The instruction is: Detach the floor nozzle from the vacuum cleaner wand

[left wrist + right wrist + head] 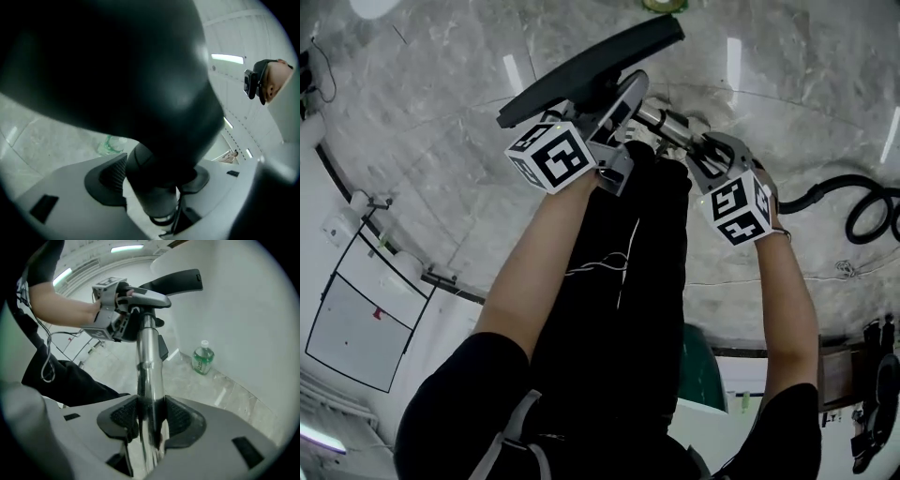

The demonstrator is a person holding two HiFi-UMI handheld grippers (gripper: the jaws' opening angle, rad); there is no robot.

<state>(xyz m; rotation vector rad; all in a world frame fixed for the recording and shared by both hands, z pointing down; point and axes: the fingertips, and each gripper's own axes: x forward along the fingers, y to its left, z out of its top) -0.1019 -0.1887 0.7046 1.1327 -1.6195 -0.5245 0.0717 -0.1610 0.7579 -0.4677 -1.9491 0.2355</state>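
One slick, rigid wand [147, 362] is sitting clamped in my right gripper [151, 418] while my left gripper [157, 178] is gaping around the neck of the probably light floor nozzle [140, 93].

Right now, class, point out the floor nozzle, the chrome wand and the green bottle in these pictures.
floor nozzle [591, 67], head view, middle of its long dark body.
chrome wand [149, 371], right gripper view, midway along the shiny tube.
green bottle [202, 361], right gripper view, on its label.
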